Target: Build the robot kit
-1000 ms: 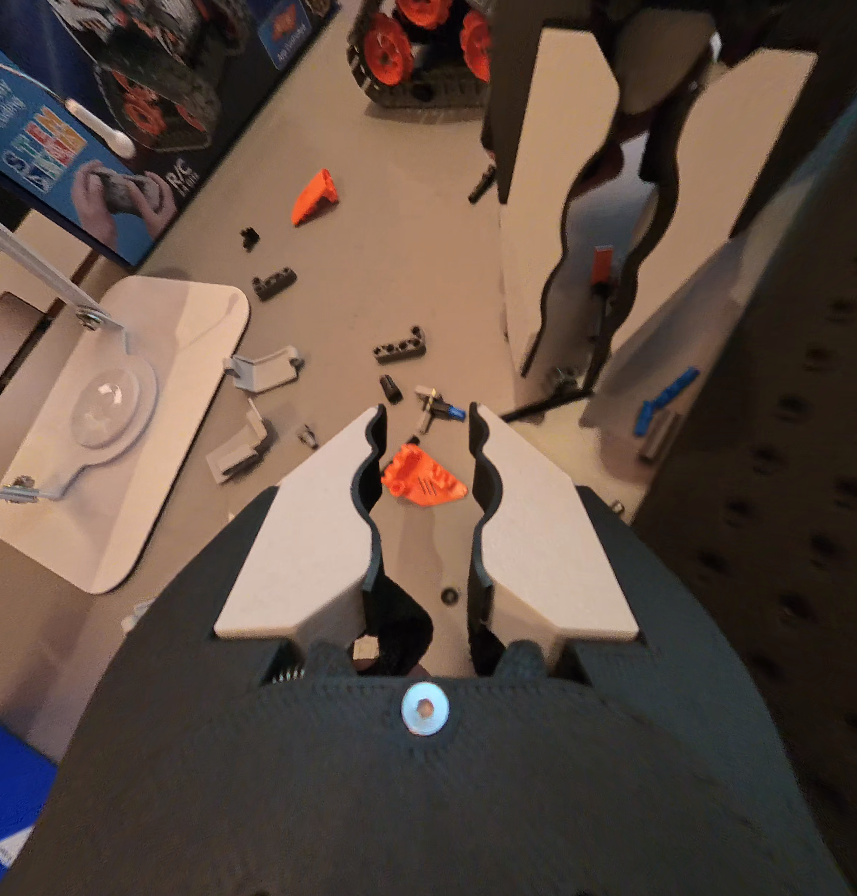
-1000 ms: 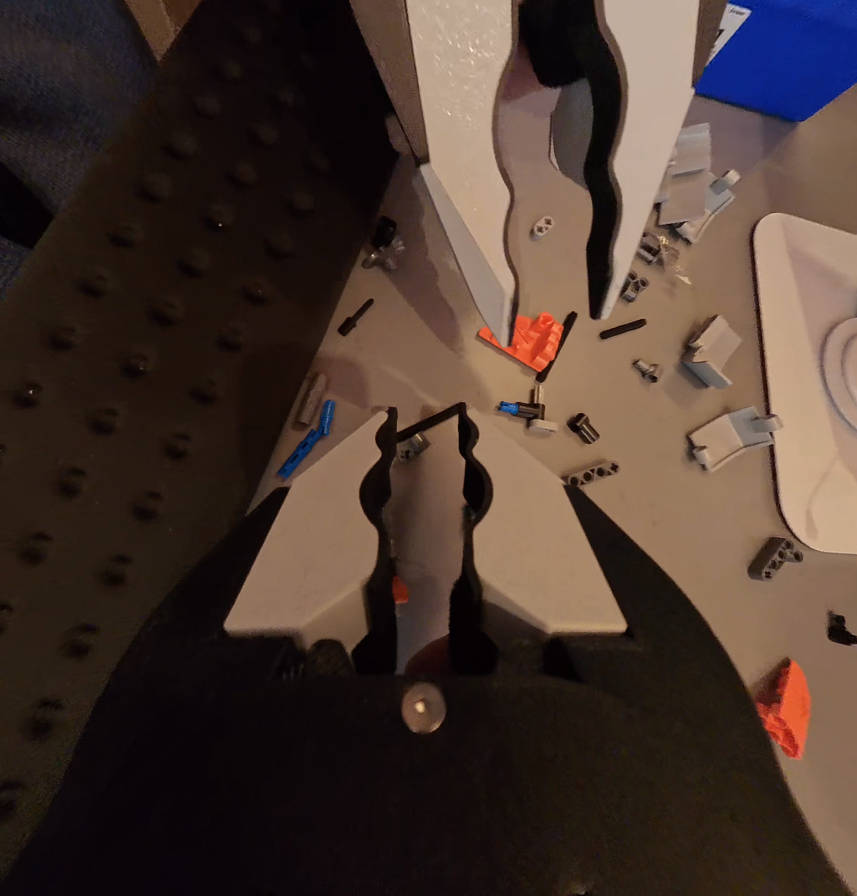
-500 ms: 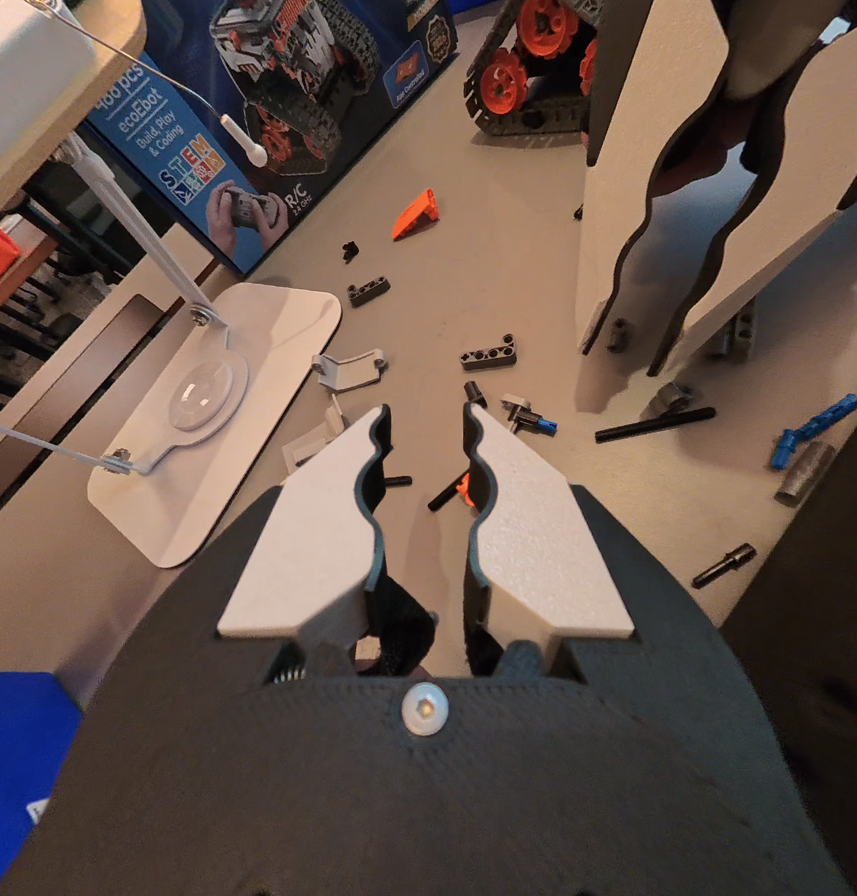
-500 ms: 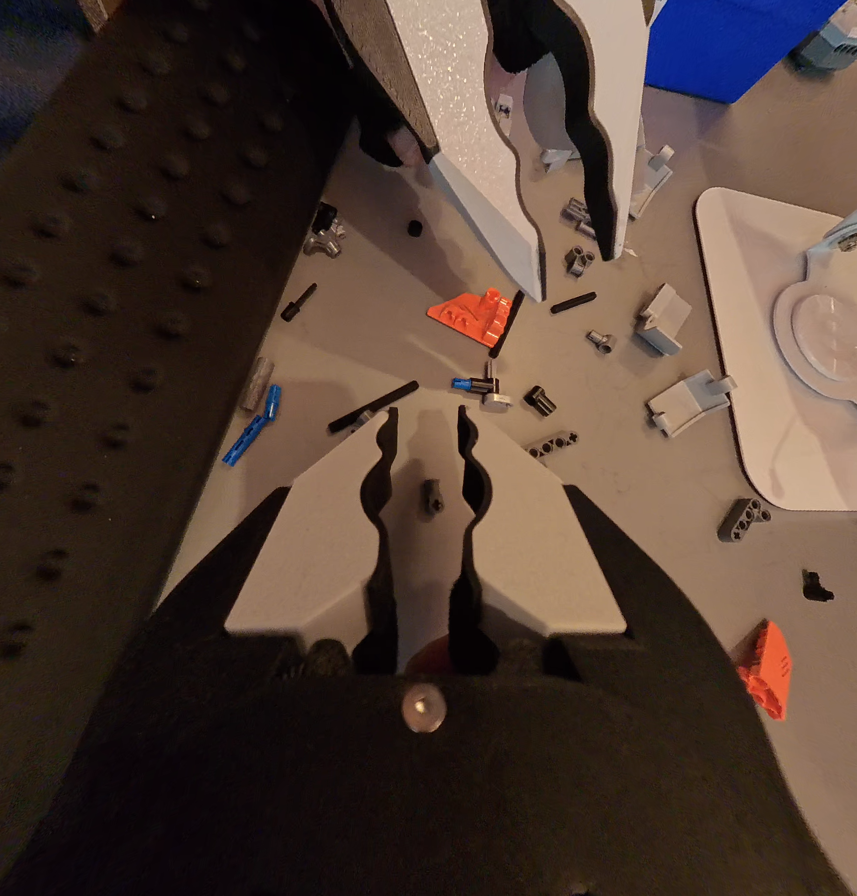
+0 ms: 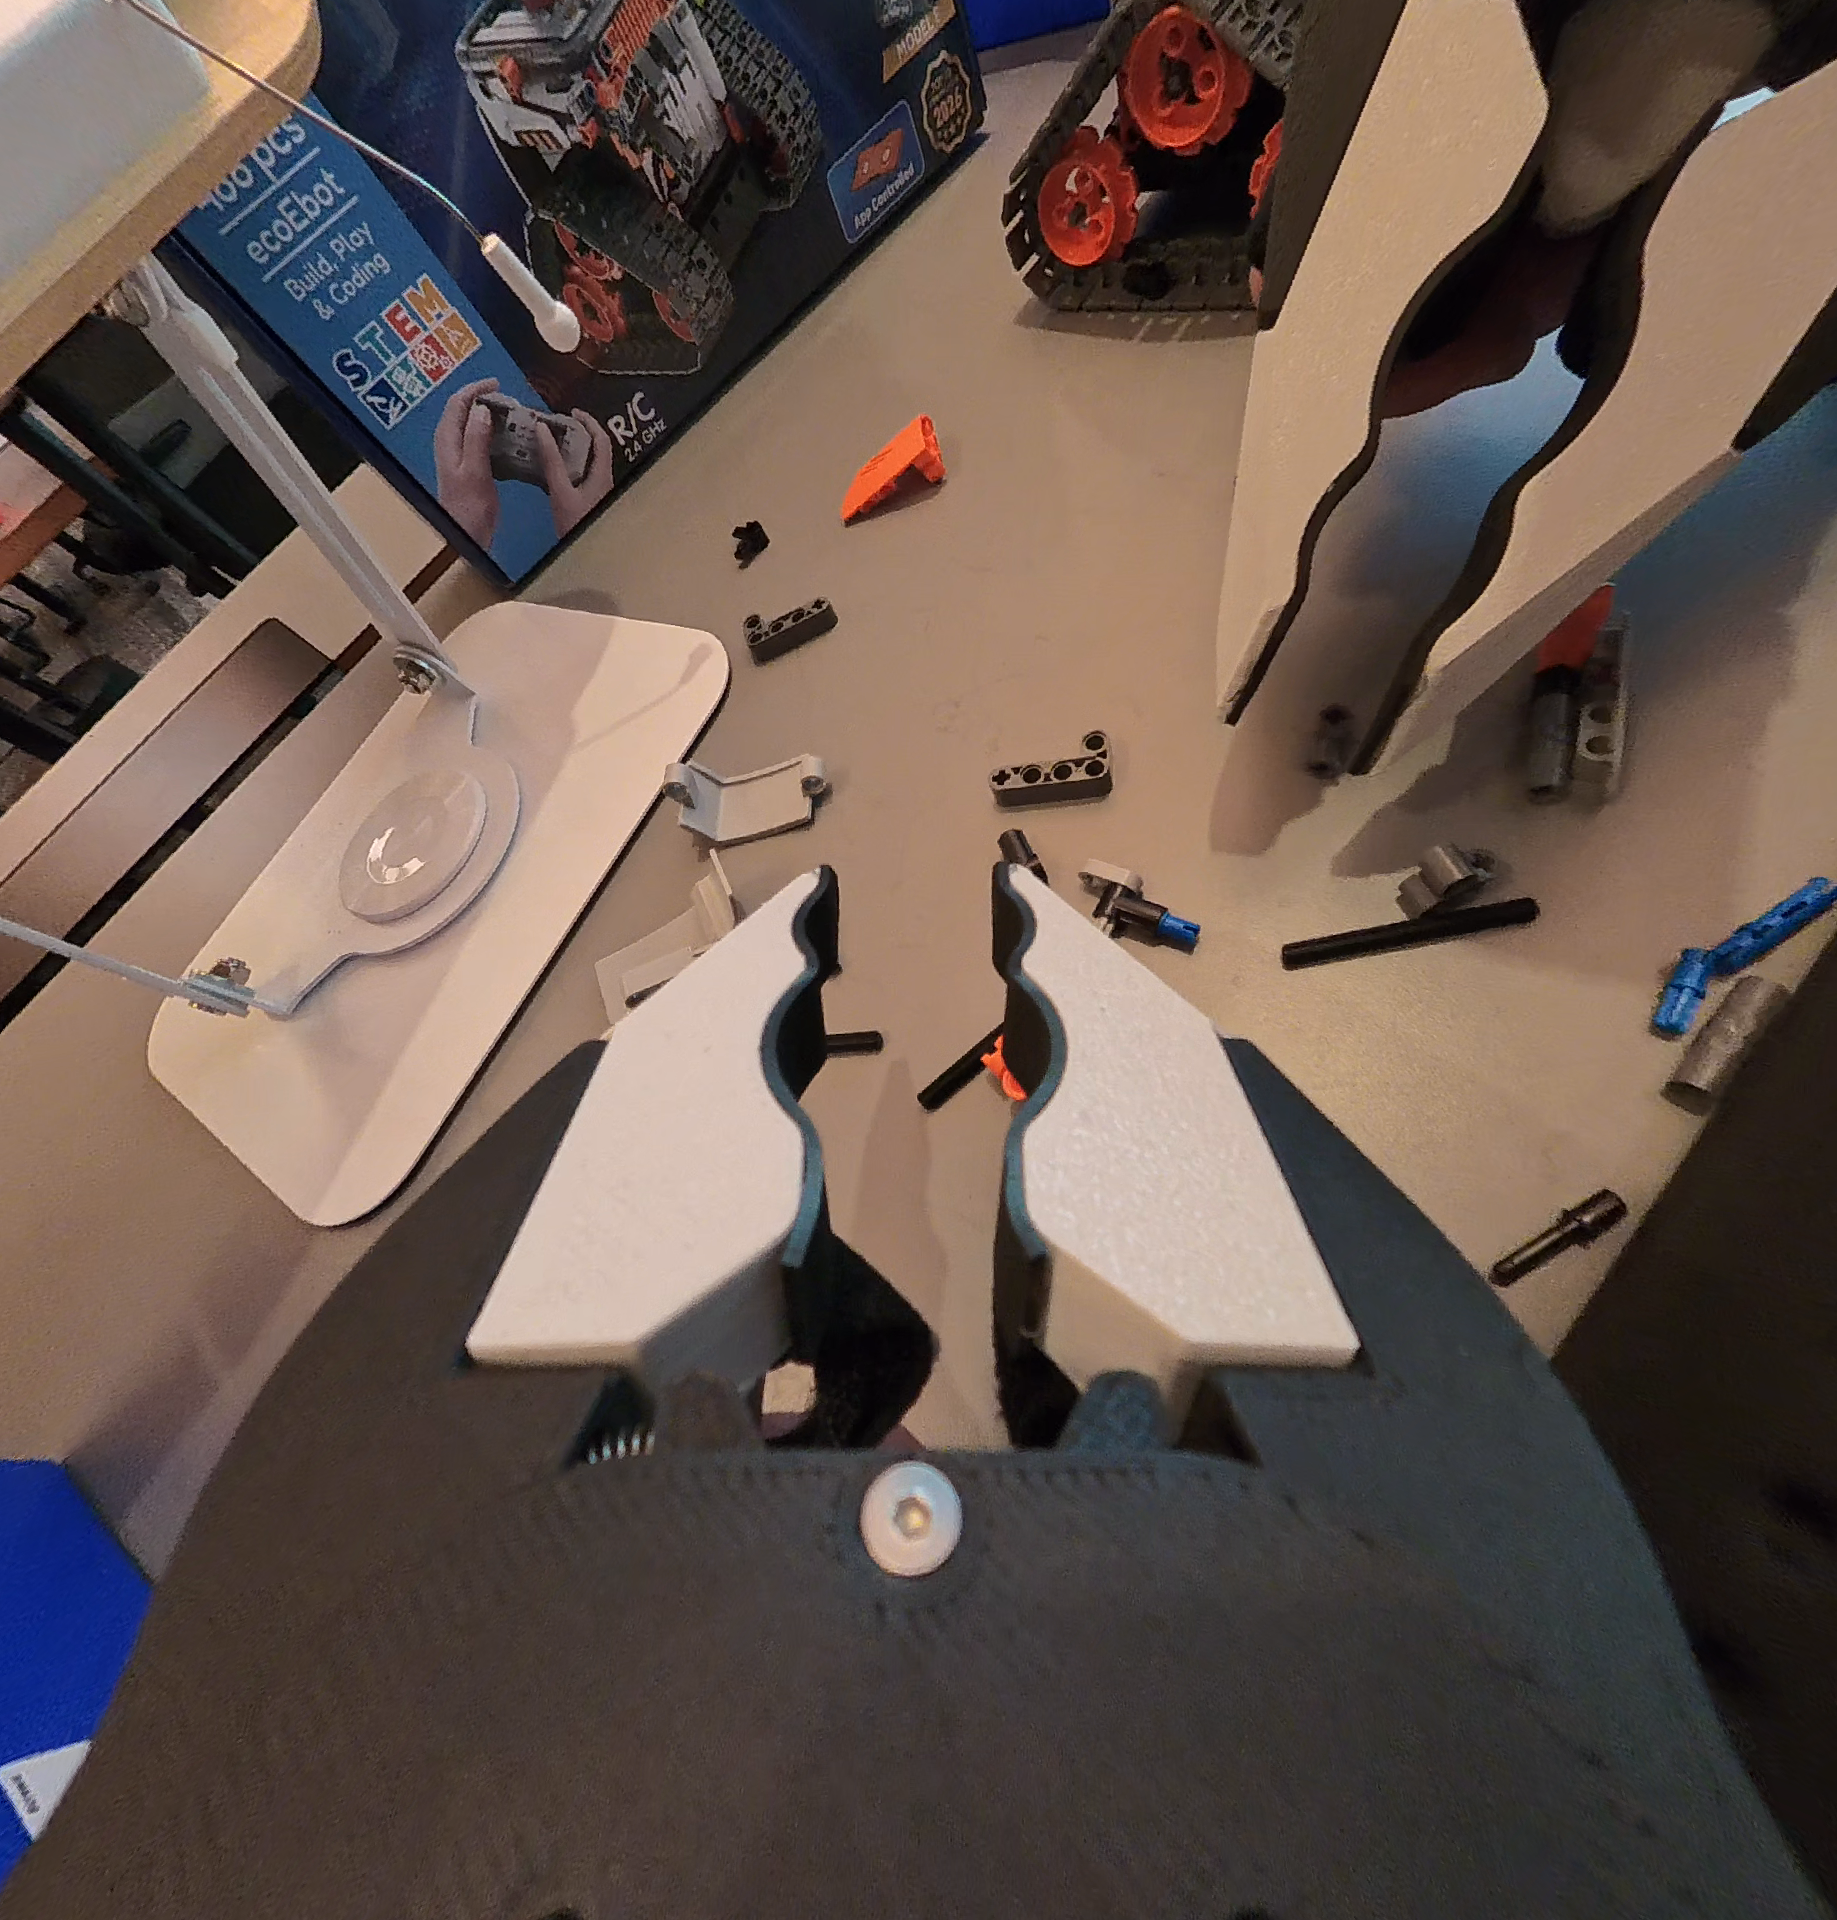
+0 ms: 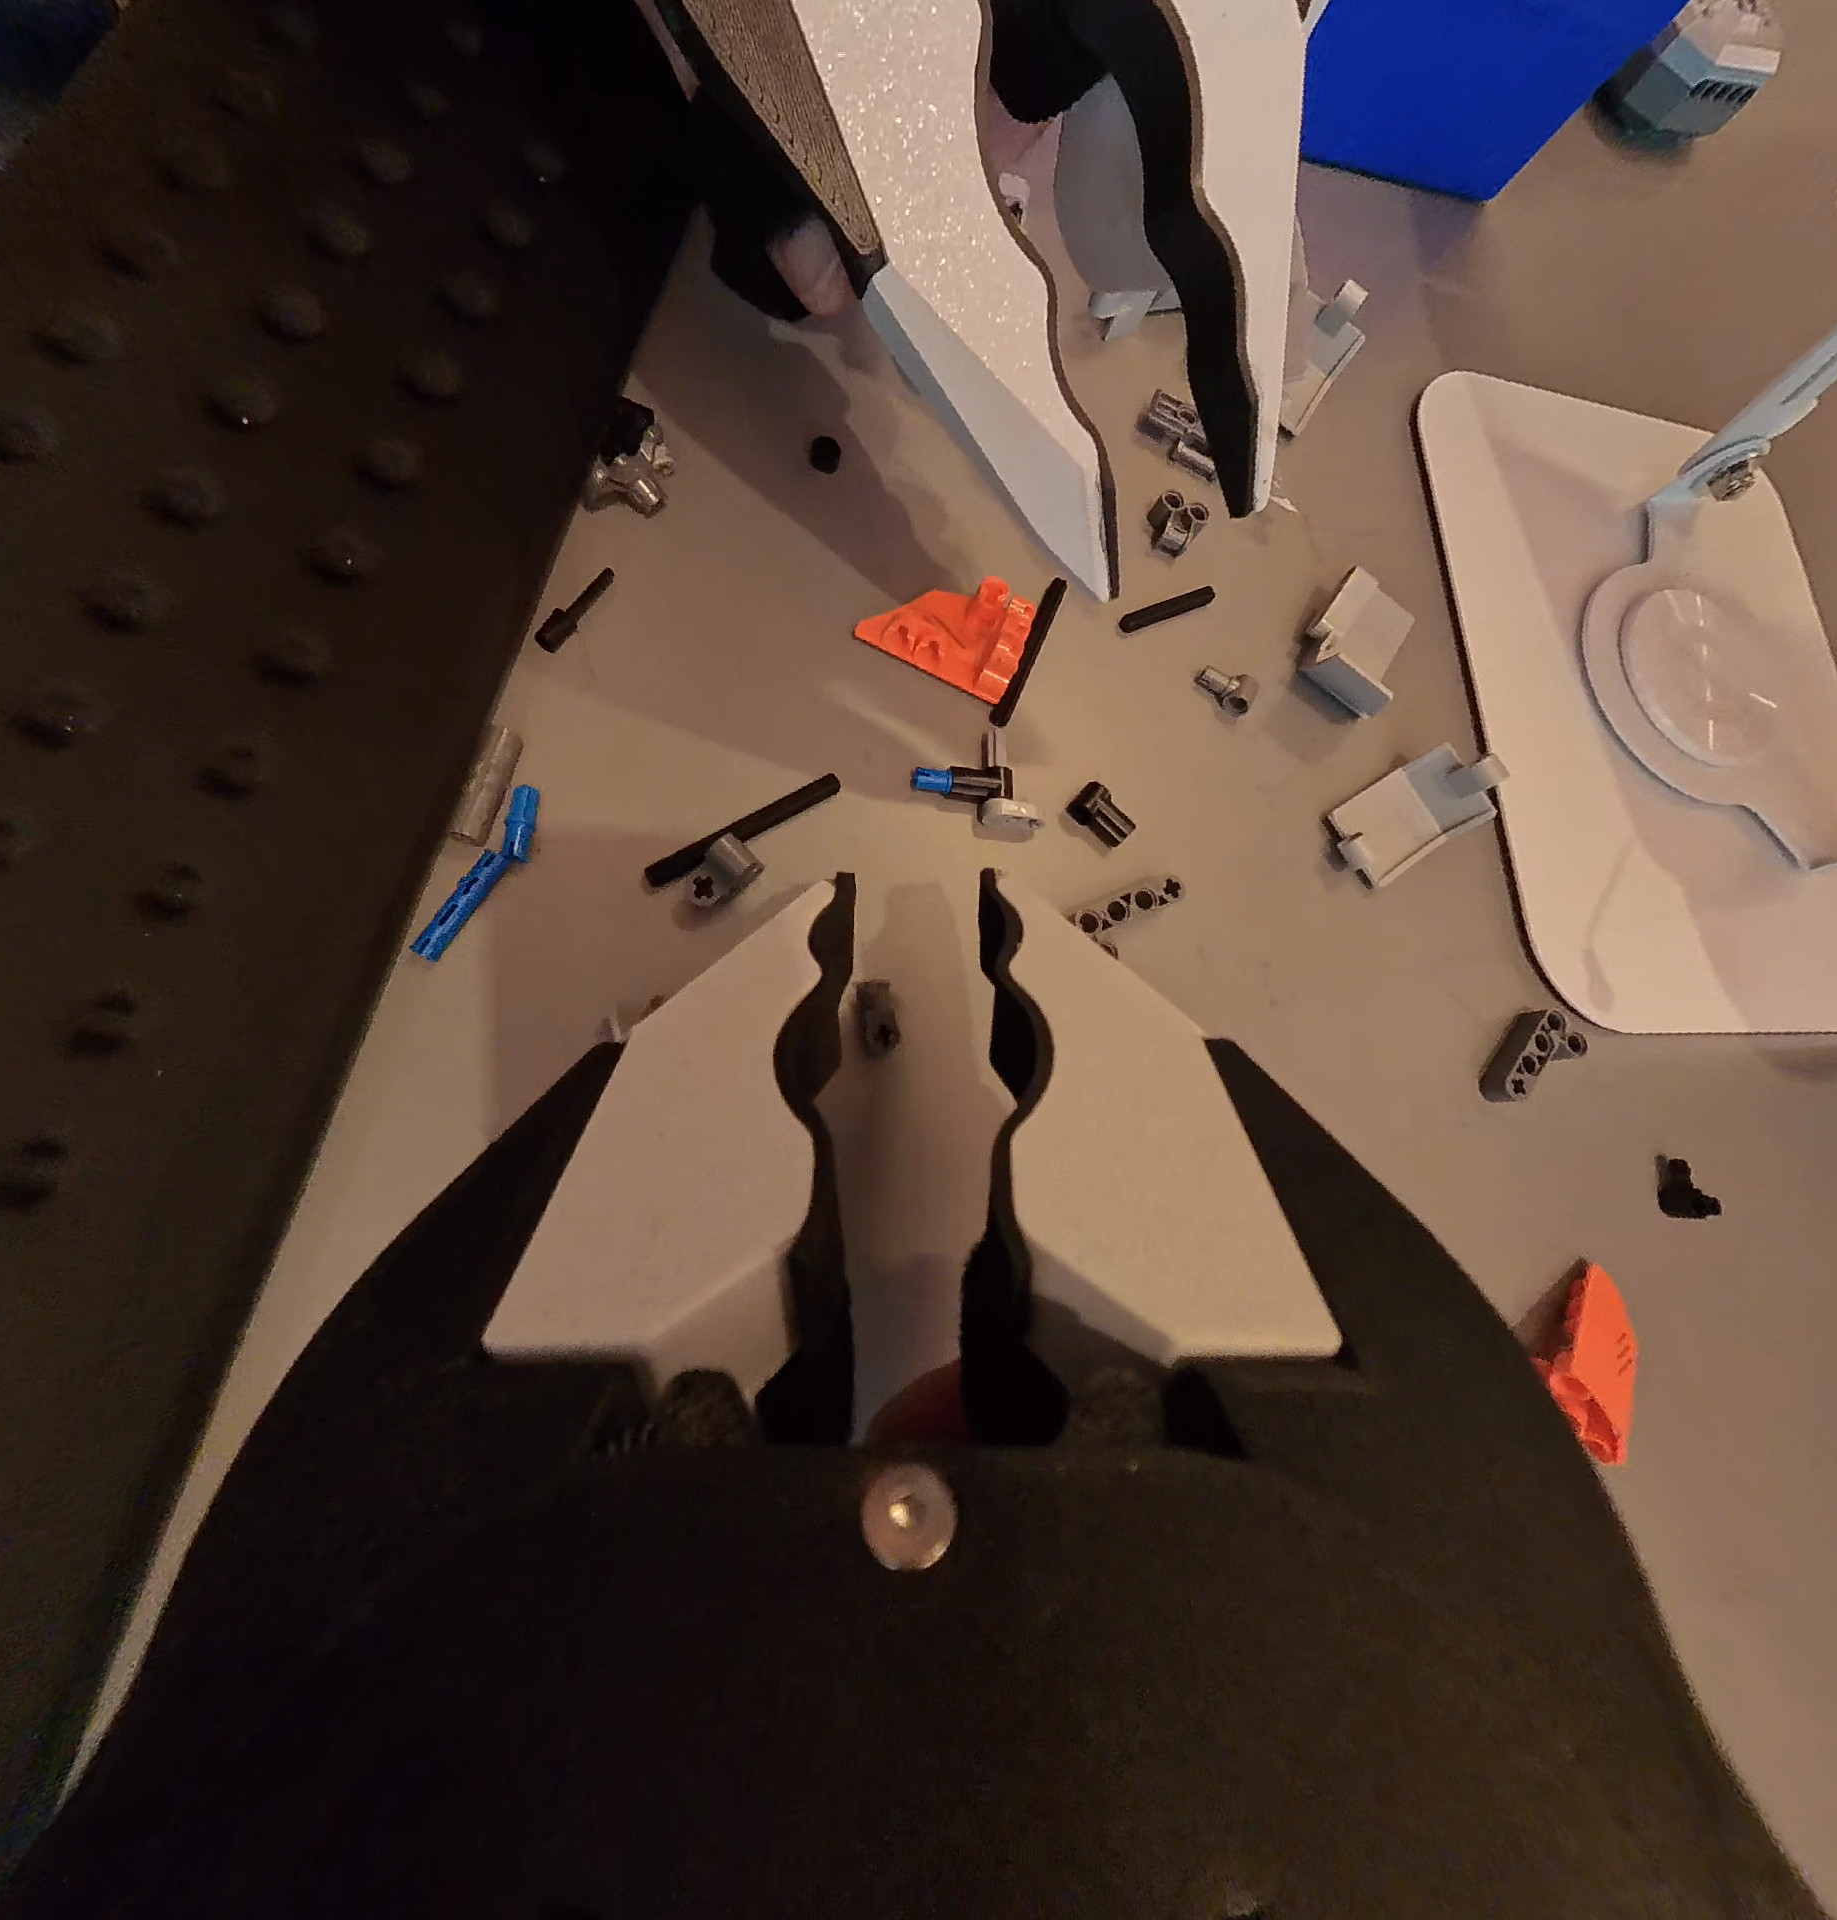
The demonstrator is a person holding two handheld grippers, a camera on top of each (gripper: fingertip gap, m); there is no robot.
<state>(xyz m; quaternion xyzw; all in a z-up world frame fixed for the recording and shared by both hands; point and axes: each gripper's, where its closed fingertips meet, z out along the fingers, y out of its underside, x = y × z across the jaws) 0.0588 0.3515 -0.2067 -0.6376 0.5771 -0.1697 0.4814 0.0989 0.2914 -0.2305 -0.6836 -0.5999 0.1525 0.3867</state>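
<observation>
Table point(image 5: 997, 644): grey-beige surface beneath both grippers, strewn with small building-toy parts.
Studded mat point(image 6: 218, 520): dark panel with raised dots, along the left of the right gripper.
Toy box point(image 5: 581, 260): blue printed carton, far ahead and to the left of the left gripper.
Tracked vehicle point(image 5: 1132, 197): black treads and orange wheels, far ahead of the left gripper, beside the box.
White base plate point(image 5: 581, 748): rounded slab with a clear dome and thin metal arms, ahead-left of the left gripper; in the right wrist view it lies ahead-right.
Left gripper point(image 5: 914, 894): released, jaws apart, nothing between them; it hangs above the table.
Right gripper point(image 6: 912, 883): released, jaws apart, holding nothing; its tips hover over the table.
Orange wedge plate point(image 6: 945, 634): flat on the table, just beside the left gripper's tip, ahead of the right gripper.
Orange slope piece point(image 5: 888, 473): well ahead of the left gripper, apart from the other parts.
Black axle point(image 6: 742, 831): ahead-left of the right gripper's tips, run through a grey connector.
Blue pin point(image 6: 478, 873): left of the right gripper, at the mat's edge, next to a grey sleeve.
Small dark connector point(image 6: 878, 1013): on the table, seen in the gap between the right gripper's fingers; untouched.
</observation>
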